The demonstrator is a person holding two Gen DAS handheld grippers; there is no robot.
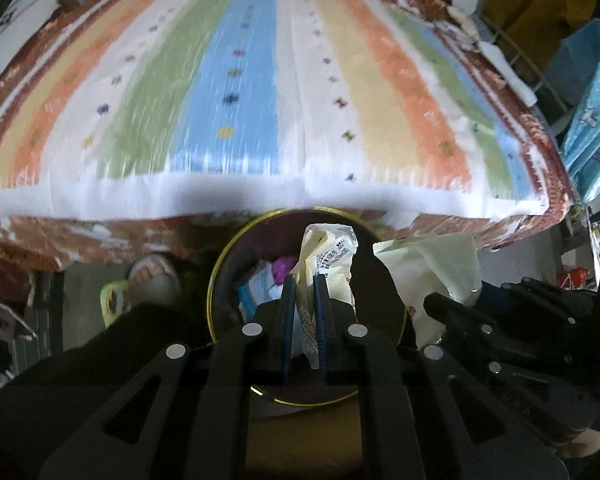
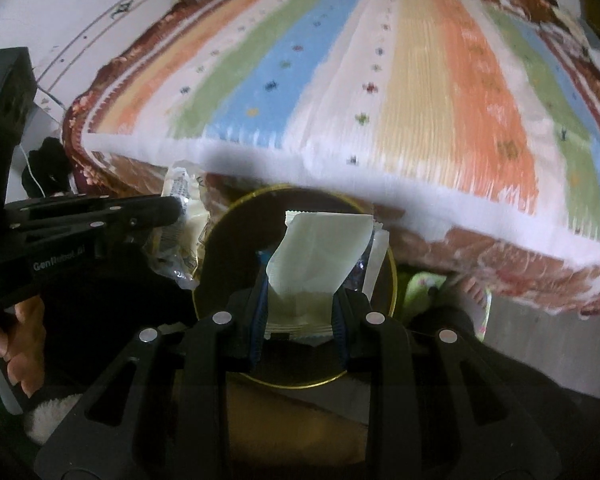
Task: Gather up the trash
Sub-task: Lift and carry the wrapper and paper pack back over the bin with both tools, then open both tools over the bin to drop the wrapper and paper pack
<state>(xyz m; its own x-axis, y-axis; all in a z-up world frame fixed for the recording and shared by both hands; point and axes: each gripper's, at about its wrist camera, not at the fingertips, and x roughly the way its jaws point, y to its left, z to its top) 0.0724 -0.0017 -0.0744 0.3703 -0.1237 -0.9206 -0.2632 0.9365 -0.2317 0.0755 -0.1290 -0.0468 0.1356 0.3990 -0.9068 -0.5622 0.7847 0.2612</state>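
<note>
In the left wrist view, lower centre, the left gripper (image 1: 304, 280) was clamped on a crumpled printed wrapper (image 1: 327, 248) above the gold-rimmed bin (image 1: 216, 280). At right, the right gripper (image 2: 300, 292) pinched a pale packet (image 2: 320, 252) over the same bin. Releasing well probably meant opening each only once its wrapper hung inside the rim.

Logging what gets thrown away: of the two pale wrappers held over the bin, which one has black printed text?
The crinkled cream wrapper in the left gripper; the right gripper's smooth pale wrapper shows none.
</note>
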